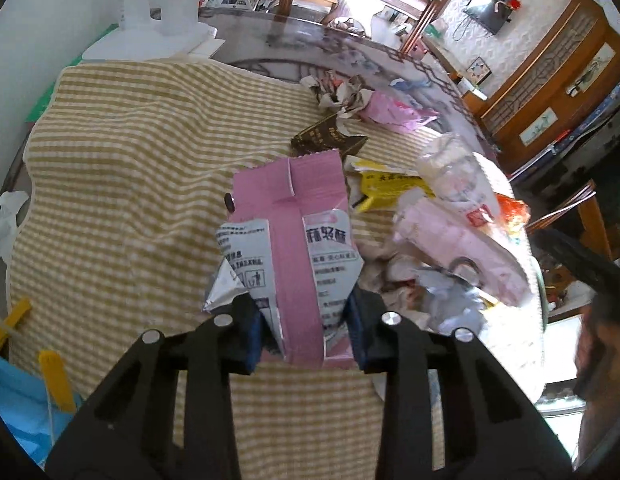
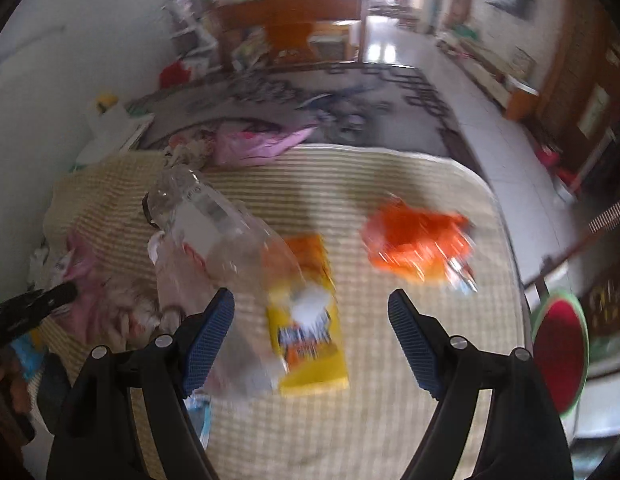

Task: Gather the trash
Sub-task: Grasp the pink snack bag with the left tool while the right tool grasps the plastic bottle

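Note:
My left gripper [image 1: 306, 332] is shut on a pink and silver snack wrapper [image 1: 294, 240] and holds it above the yellow-striped cloth [image 1: 130, 168]. Right of it lies a heap of trash: a clear plastic bag [image 1: 458, 184], a yellow wrapper [image 1: 390, 190], a dark brown wrapper [image 1: 326, 138], crumpled paper [image 1: 342, 94]. My right gripper [image 2: 312, 332] is open and empty above the cloth [image 2: 390, 420]. A yellow snack packet [image 2: 310, 320] lies between its fingers in view. A clear crushed plastic bottle [image 2: 206, 232] lies to its left, an orange wrapper [image 2: 418, 240] to the right. The right wrist view is blurred.
White containers [image 1: 154, 20] stand at the table's far left corner. Yellow clothespins [image 1: 56, 376] and a blue bag [image 1: 18, 408] sit at the near left. A pink wrapper [image 2: 254, 140] lies at the cloth's far edge. A watermelon-pattern object [image 2: 558, 344] is off the table's right edge.

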